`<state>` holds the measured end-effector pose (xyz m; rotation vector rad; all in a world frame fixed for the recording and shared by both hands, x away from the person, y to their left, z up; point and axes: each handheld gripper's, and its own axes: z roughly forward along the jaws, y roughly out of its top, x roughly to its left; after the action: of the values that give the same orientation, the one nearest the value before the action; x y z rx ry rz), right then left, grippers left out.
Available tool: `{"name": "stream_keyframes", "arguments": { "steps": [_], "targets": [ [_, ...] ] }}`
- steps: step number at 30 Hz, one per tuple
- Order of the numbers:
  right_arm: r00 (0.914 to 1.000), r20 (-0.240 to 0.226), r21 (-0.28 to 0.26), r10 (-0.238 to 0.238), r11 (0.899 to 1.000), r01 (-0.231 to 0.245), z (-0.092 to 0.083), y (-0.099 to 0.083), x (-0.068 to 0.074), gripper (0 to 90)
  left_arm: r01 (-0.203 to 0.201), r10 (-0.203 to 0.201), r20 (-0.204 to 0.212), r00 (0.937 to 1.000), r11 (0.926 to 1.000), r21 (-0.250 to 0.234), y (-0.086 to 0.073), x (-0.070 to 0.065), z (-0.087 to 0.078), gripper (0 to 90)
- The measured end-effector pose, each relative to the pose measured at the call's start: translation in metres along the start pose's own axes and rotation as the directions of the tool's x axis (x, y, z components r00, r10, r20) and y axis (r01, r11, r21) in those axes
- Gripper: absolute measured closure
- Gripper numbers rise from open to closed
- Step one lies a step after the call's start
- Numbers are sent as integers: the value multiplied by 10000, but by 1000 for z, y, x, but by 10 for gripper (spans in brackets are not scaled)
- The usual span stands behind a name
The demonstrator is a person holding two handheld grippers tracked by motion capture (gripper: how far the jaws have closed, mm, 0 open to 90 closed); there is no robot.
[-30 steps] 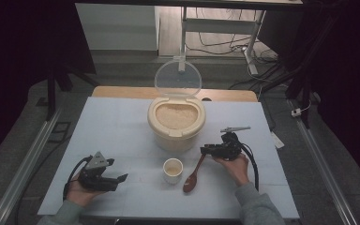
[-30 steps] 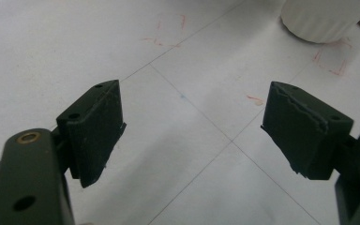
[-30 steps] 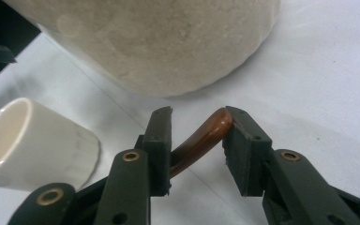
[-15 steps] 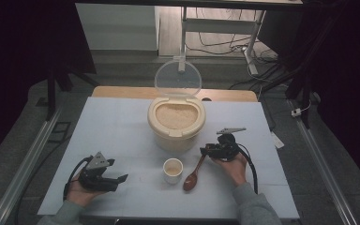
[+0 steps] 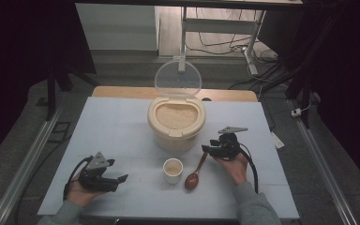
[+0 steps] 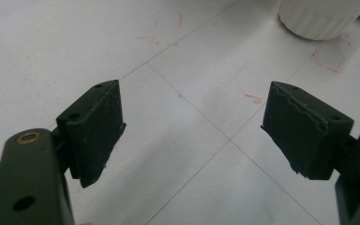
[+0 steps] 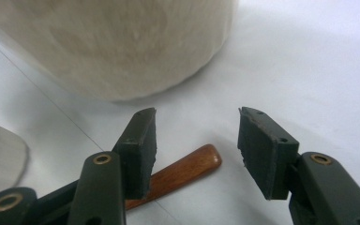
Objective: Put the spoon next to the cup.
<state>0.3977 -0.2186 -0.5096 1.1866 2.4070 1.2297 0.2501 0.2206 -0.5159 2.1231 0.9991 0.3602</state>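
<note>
1. Left gripper [image 5: 122, 178]: black body, grey three-cornered plate on top, black cable looping at 9 o'clock.
2. Right gripper [image 5: 206, 149]: same build, black cable trailing toward 5 o'clock.
3. Jaws: matte black pads, brass-coloured pivot pins.
4. Grey sleeves [image 5: 252, 206].

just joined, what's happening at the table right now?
A person sits at a white table with a hand-held gripper in each hand. The right gripper is open and sits over the handle end of a wooden spoon, which lies flat on the table, not gripped. The left gripper is open over bare table, holding nothing. In the middle stands a rice container with its clear lid flipped up, and a small white cup sits in front of it, beside the spoon's bowl.
</note>
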Motion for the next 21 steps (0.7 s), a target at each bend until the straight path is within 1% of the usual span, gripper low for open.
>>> {"name": "stream_keyframes", "arguments": {
  "steps": [2, 4, 9, 12, 14, 16, 17, 21],
  "targets": [
    [9998, -168, -132, -42, 9999, 40, -8, 0, -1, 483, 5, -5, -1, 10000, 10000, 1, 0, 0, 0, 204],
    [9993, -293, -286, -222, 9994, 213, -16, -1, 0, 487, 14, -14, -2, 10000, 10000, -7, 0, 0, 0, 204],
    [9946, -349, -507, -973, 9941, 955, -37, -5, 6, 484, 18, -18, -11, 10000, 10000, -3, 0, 0, 0, 203],
    [9891, -270, -496, -1450, 9884, 1435, -50, -8, 10, 482, 63, -63, -8, 10000, 10000, -20, 0, 0, 0, 203],
    [9869, -373, -610, -1567, 9861, 1543, -57, -11, 12, 479, 45, -45, -3, 10000, 10000, -19, 0, 0, 0, 203],
    [9848, -375, -704, -1695, 9835, 1666, -64, -15, 13, 478, 51, -51, 2, 10000, 10000, -34, 0, 0, 0, 203],
    [9837, -507, -807, -1727, 9824, 1683, -67, -16, 14, 477, 58, -58, -2, 10000, 10000, -37, 0, 0, 0, 203],
    [9796, -447, -823, -1957, 9780, 1916, -79, -24, 17, 475, 64, -64, -7, 10000, 10000, -48, 0, 0, 0, 203]
  ]
}}
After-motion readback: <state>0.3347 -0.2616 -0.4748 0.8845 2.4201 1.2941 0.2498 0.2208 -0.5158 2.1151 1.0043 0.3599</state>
